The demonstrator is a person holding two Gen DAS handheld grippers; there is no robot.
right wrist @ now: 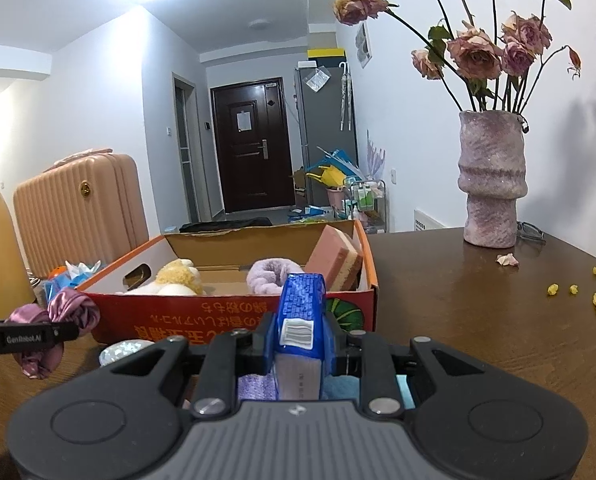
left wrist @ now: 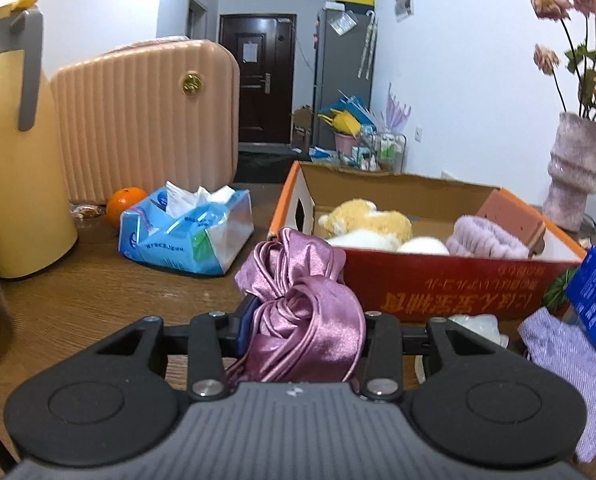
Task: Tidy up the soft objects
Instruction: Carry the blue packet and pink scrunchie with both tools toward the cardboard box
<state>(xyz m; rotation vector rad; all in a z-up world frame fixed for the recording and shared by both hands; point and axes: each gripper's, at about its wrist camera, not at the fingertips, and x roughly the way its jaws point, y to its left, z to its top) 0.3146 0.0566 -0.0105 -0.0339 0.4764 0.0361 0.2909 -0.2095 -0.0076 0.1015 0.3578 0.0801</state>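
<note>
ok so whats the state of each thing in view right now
left gripper: shut on the pink satin cloth, held off the table
right gripper: shut on the blue packet
cardboard box: open, partly filled
tissue pack: open, tissue sticking out
plush toy: lying in box

"GenRobot.AI" on left tool (right wrist: 58, 330)

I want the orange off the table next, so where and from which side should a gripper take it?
Grip the orange across its round middle, coming from the open front left. The pink suitcase stands close behind it and the tissue pack crowds its right, so those sides look blocked.
</note>
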